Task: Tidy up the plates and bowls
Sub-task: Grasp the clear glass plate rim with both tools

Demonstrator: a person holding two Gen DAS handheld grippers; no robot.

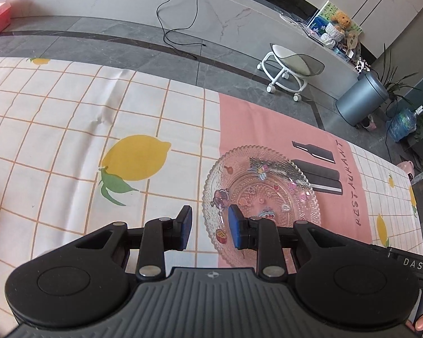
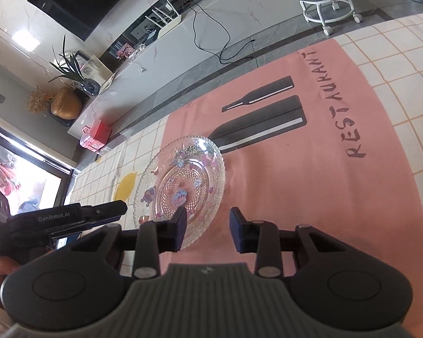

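Here, a beaded glass plate (image 1: pixel 260 197) is lying flat on the pink placemat (image 2: pixel 310 186), and both grippers are hanging above its near rim. The left gripper (image 1: pixel 210 226) is straddling the plate's left edge, jaws parted and gripping nothing. The right gripper (image 2: pixel 208 229) is standing at the near-right edge, likewise empty and apart. Judging by the overlap, the left one is sitting better placed for a pinch.
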